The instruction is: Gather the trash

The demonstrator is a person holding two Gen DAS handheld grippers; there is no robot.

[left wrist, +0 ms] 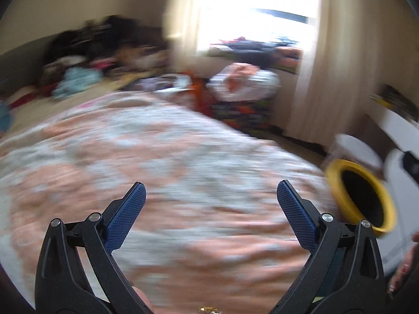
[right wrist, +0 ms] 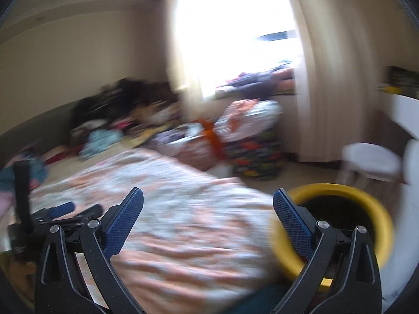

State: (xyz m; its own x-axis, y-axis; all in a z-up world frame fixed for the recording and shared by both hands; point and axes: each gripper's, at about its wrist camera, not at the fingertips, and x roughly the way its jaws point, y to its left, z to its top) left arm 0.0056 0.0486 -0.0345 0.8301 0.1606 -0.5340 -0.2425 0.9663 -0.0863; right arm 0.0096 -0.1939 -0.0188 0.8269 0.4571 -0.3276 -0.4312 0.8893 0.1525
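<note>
Both views are motion-blurred. A yellow bin with a dark inside stands beside the bed at the right; it also shows in the right wrist view, close behind the right finger. My left gripper is open and empty above the floral bedspread. My right gripper is open and empty over the bed's corner. The left gripper's body shows at the left of the right wrist view. No piece of trash is discernible.
A pile of clothes lies at the bed's far end. A colourful bundle stands under the bright window. A white stool and white furniture stand at the right, past the curtain.
</note>
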